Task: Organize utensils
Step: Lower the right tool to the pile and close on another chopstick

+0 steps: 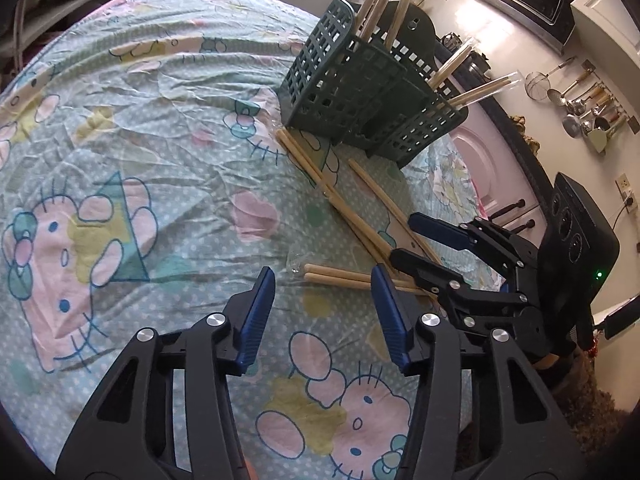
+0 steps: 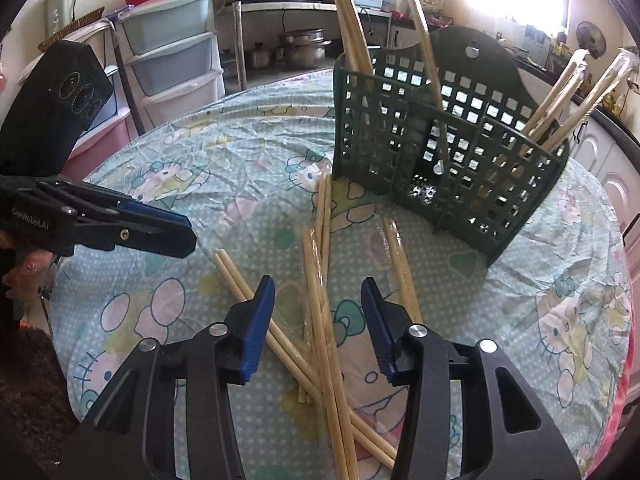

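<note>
With both tools gaping and empty, the right tool (image 2: 318,322) straddling crossed chopsticks (image 2: 320,280) mid-surface before the green holder (image 2: 472,184) and the left tool (image 1: 322,314) beside, I risk pinching several wrapped pairs and scattering them.

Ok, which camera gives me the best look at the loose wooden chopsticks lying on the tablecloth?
The right wrist view: the loose wooden chopsticks lie fanned out directly under the right gripper, four crossing pairs visible nearly end to end. The left wrist view shows the same chopsticks farther off, partly hidden behind the right gripper.
</note>
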A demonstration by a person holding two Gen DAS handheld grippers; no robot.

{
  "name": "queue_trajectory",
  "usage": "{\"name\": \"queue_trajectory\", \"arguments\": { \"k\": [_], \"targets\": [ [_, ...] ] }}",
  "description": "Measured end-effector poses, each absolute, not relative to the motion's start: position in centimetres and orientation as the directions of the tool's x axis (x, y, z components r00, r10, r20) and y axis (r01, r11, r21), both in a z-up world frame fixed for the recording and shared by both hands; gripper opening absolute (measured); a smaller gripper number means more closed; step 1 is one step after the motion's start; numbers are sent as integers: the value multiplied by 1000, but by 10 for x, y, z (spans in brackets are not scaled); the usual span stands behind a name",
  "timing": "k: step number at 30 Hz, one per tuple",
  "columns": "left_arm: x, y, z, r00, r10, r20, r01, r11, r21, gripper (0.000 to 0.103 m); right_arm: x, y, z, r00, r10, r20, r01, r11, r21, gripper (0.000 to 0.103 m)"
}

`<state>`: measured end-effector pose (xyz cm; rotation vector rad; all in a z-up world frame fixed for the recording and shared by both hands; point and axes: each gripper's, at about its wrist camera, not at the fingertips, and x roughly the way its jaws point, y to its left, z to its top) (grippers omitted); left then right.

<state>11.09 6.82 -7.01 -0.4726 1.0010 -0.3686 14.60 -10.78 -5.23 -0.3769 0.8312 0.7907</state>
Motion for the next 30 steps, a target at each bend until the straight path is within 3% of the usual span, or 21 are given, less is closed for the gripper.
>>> {"name": "queue_trajectory", "arguments": {
  "k": [4, 17, 23, 30],
  "targets": [
    [115, 68, -75, 489, -499, -715, 69, 839, -539, 38, 148, -97, -57, 397, 468, -789, -767, 642, -5, 37],
    [123, 70, -90, 474, -490, -732, 52, 845, -532, 11, 164, -66, -74, 394, 425, -815, -768, 639, -38, 24],
    [124, 71, -86, 482, -488, -727, 60, 847, -529, 6, 173, -69, -73, 398, 423, -814, -752, 659, -26, 12],
    [122, 71, -76, 501, -493, -712, 82, 846, -527, 5, 175, -79, -65, 402, 444, -801, -732, 681, 10, 7]
  ]
}}
